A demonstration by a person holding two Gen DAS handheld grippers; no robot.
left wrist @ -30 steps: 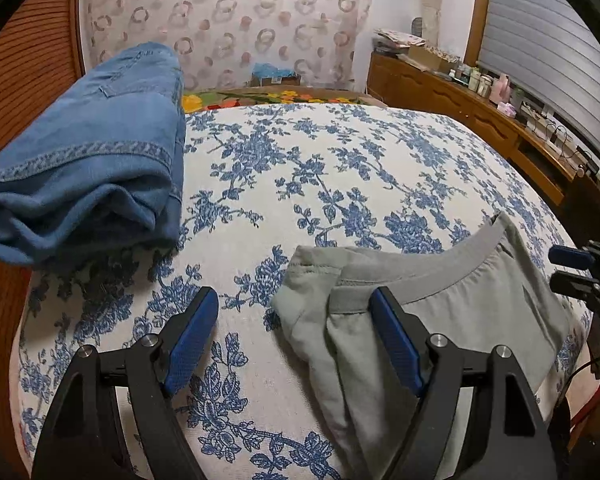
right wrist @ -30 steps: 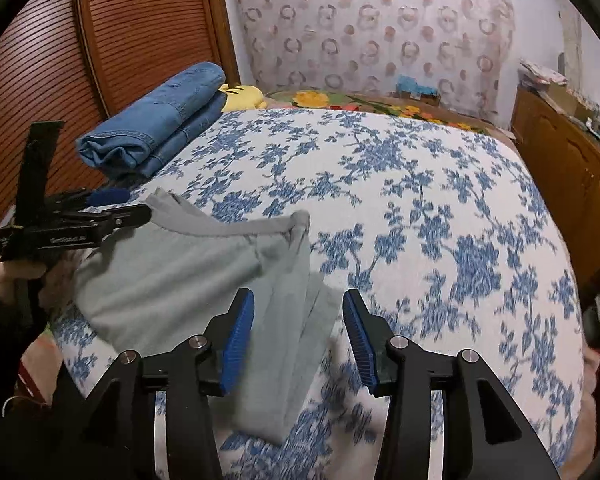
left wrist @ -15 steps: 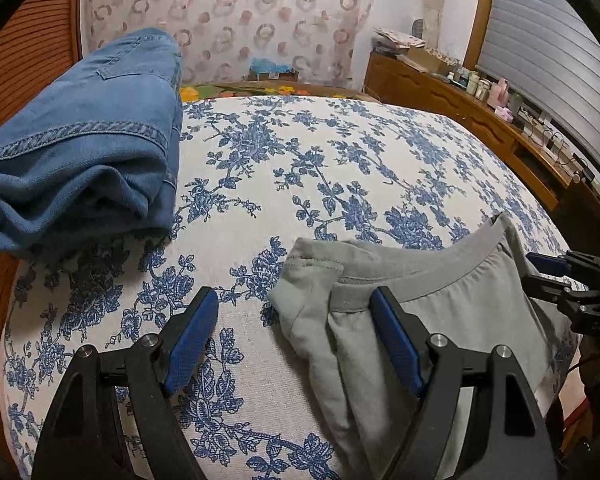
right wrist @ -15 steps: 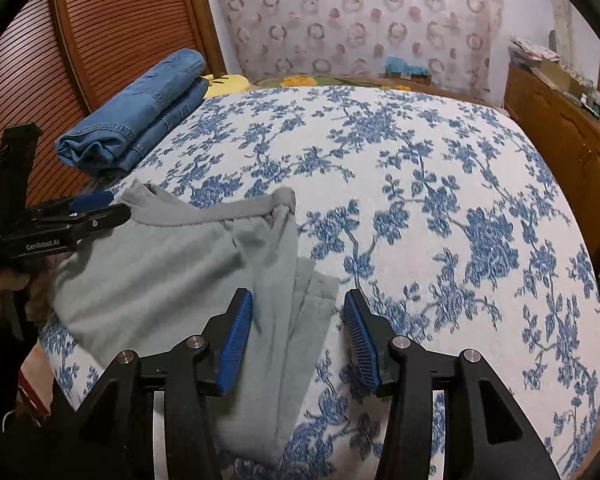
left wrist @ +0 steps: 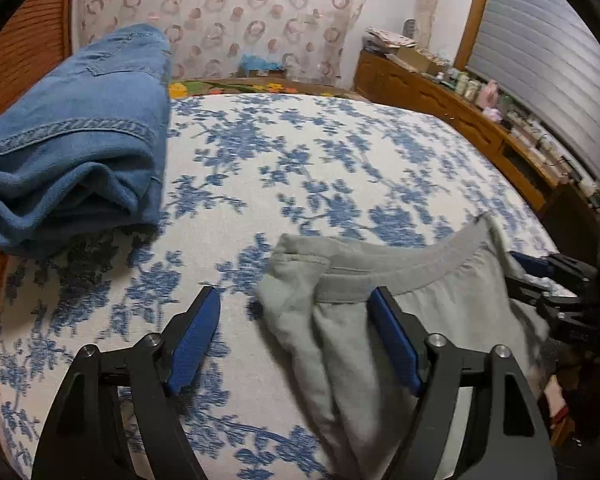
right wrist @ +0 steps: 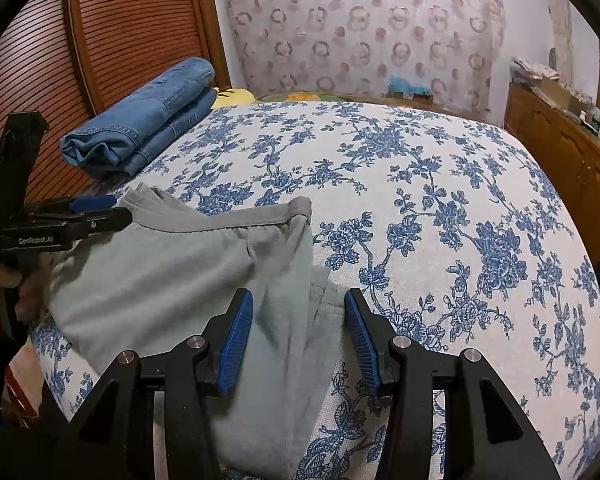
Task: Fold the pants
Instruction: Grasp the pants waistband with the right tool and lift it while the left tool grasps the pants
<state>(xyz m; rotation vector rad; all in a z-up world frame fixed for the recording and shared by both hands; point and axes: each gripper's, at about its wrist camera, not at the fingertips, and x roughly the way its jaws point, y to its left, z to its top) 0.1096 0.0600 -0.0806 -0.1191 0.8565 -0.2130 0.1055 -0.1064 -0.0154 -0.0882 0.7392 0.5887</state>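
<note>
Grey pants (left wrist: 388,312) lie on the near edge of a bed, waistband (right wrist: 220,222) toward the far side, folded lengthwise with a fold edge on one side. My left gripper (left wrist: 296,336) is open, its jaws standing either side of the waistband corner (left wrist: 300,256), just short of it. My right gripper (right wrist: 298,338) is open over the folded side of the pants (right wrist: 160,280). In each wrist view the other gripper shows at the opposite waistband corner: the left gripper (right wrist: 96,208) and the right gripper (left wrist: 536,276).
The bed has a white cover with blue flowers (right wrist: 440,200). Folded blue jeans (left wrist: 76,140) lie at the far left by a wooden slatted door (right wrist: 132,36). A wooden cabinet (left wrist: 460,104) with small items runs along the right wall.
Both grippers have moved slightly forward toward the waistband. The pants lie in the same place. Both grippers stay open.
</note>
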